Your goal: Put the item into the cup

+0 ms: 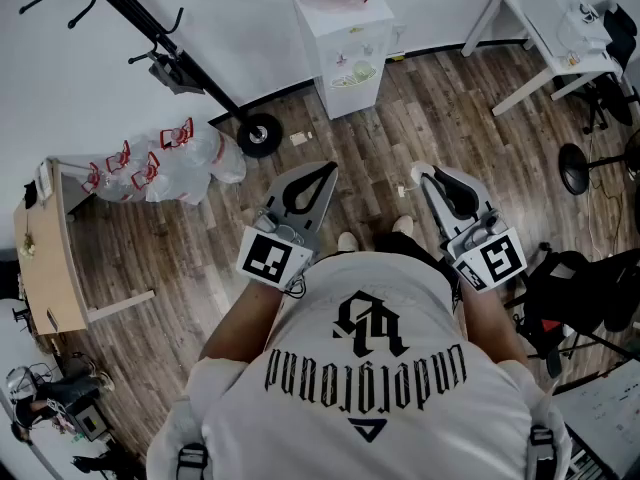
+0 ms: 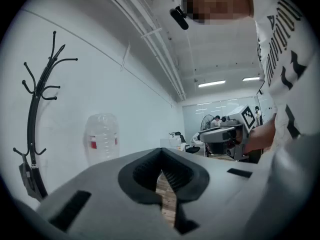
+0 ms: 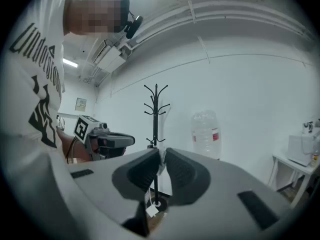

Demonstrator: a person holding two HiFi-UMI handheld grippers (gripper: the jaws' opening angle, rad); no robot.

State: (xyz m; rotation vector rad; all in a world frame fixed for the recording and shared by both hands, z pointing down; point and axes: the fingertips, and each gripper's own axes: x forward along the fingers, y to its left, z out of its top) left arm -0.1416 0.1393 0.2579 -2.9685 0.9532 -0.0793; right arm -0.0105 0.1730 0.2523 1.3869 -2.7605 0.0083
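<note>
A coat rack (image 1: 150, 26) leans by the wall at far left, with clear bags (image 1: 165, 163) heaped on the floor beneath it. The left gripper (image 1: 328, 168) is held level, its jaws clenched tip to tip on nothing; only floor shows through the slit in its own view. Behind it stands a water dispenser (image 1: 348, 43). The right gripper (image 1: 420, 175), also level, pinches a tea bag (image 3: 162, 157) at its jaw tips, with the string and tag (image 3: 151, 211) dangling free below. A white table (image 1: 545, 23) sits at far right. No cup shows in any view, so I judge this the carrying step: the bag is in hand and the cup not yet reached. Next, the right gripper must find the cup, bring the bag over its mouth with the tag clear of the rim, then let the jaws part
</note>
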